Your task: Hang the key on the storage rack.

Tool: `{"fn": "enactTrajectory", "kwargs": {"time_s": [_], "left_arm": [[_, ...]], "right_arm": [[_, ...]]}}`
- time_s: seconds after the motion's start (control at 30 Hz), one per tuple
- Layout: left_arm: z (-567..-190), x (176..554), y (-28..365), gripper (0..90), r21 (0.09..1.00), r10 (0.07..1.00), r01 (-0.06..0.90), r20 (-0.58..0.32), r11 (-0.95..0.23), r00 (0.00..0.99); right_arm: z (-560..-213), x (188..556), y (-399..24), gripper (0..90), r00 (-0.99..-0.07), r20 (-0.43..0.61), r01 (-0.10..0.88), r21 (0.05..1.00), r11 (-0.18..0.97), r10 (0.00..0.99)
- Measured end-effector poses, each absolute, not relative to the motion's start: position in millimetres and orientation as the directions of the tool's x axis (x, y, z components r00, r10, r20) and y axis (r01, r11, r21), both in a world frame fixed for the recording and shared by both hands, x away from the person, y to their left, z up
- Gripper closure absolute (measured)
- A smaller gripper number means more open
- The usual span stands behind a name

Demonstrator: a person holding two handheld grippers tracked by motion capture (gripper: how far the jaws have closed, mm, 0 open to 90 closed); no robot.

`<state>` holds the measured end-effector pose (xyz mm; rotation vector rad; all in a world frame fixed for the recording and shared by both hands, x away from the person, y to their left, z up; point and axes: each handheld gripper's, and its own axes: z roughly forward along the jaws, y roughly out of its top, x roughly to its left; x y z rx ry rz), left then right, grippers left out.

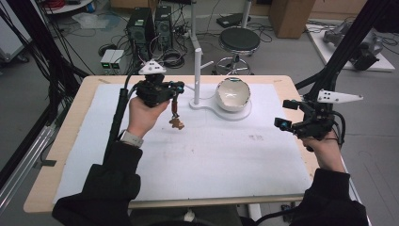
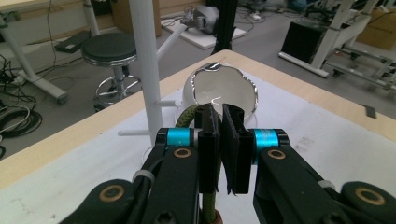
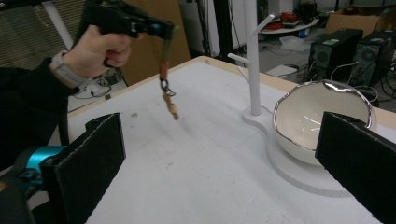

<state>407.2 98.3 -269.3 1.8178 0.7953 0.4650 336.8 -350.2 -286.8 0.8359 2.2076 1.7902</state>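
High view first, from left to right: the left gripper (image 1: pixel 175 89) is held above the left rear part of the white mat (image 1: pixel 197 150) that covers the wooden table (image 1: pixel 61 141), gripped by the person's left hand (image 1: pixel 143 115). Its jaws are clenched on the green cord of a keychain (image 1: pixel 176 113), which hangs straight down from them with a small brown charm (image 1: pixel 177 124) at its lower end, just above the mat. Just to the right stands a white rack (image 1: pixel 197 75), an upright post with short pegs on a flat white base. On the same base, right of the post, sits a white bowl (image 1: pixel 233 94) with a shiny wavy rim, tipped so that its opening faces the person. Well apart, at the right edge of the table, the right hand (image 1: pixel 324 146) holds the right gripper (image 1: pixel 287 115), pointing left across the mat

Left gripper view: the two black pads (image 2: pixel 209 140) press nearly together, the green cord (image 2: pixel 187 116) passing between them, with the post (image 2: pixel 147 70) and bowl (image 2: pixel 224 91) beyond

Right gripper view: the right gripper's jaws stand wide apart and released, nothing between the pads (image 3: pixel 88 158); the hanging keychain (image 3: pixel 167 88), post (image 3: pixel 253 56) and bowl (image 3: pixel 322 116) lie ahead
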Motion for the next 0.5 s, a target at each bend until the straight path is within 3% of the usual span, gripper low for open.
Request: {"fn": "enactTrajectory", "kwargs": {"time_s": [0.5], "left_arm": [[-273.8, 451.2, 33.8, 84.6, 0.892, 0.767, 0.37, -0.043, -0.259, 0.641]], "right_arm": [[-286.0, 321.3, -368.4, 1.1, -0.825, 0.211, 0.294, 0.952, 0.08, 0.524]]}}
